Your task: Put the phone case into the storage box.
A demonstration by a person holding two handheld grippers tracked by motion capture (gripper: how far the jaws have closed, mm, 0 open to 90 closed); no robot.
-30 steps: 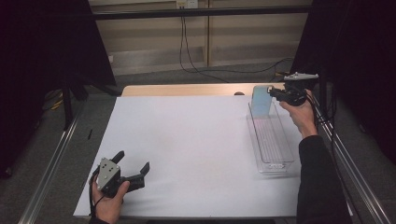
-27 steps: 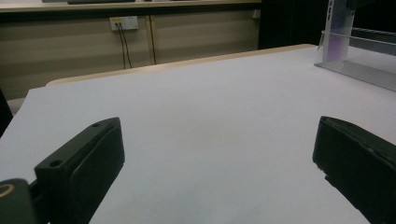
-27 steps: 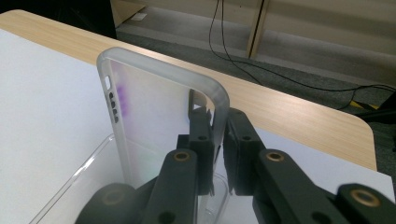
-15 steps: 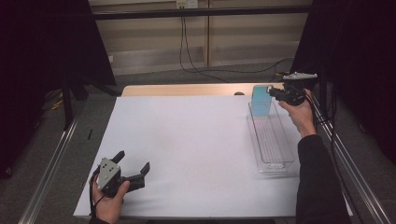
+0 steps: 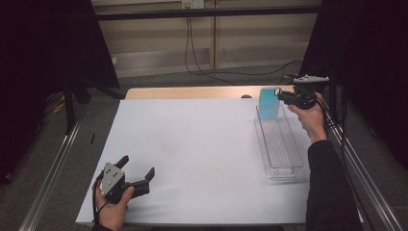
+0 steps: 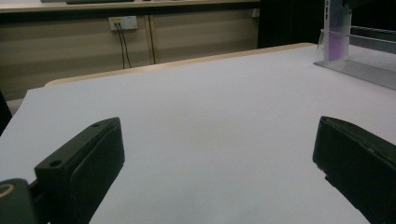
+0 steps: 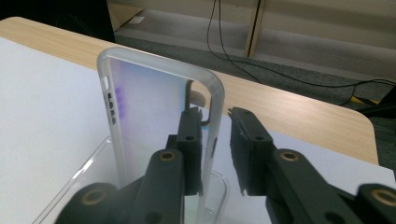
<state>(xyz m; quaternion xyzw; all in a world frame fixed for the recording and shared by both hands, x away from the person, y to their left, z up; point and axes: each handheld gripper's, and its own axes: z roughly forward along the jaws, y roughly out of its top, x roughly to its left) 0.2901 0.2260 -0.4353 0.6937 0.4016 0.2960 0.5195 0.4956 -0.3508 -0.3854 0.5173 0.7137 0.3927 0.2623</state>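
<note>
A translucent phone case (image 5: 268, 103) with a blue-violet tint stands upright at the far end of a clear plastic tray (image 5: 281, 144). My right gripper (image 5: 281, 95) reaches in from the right, level with the top of the case. In the right gripper view the case (image 7: 154, 107) has its right rim between the jaws of the right gripper (image 7: 215, 113). The jaws have just been opening: one lies behind the case wall, the other stands a little clear of the rim. My left gripper (image 5: 139, 165) rests open on the white tabletop (image 5: 192, 144) at the near left, with nothing between its jaws.
The tray runs lengthwise along the table's right side, and its near part holds nothing. A strip of bare wooden table (image 5: 192, 92) shows beyond the white sheet. Metal rails (image 5: 53, 168) flank both sides. Cables (image 5: 207, 72) lie on the floor behind.
</note>
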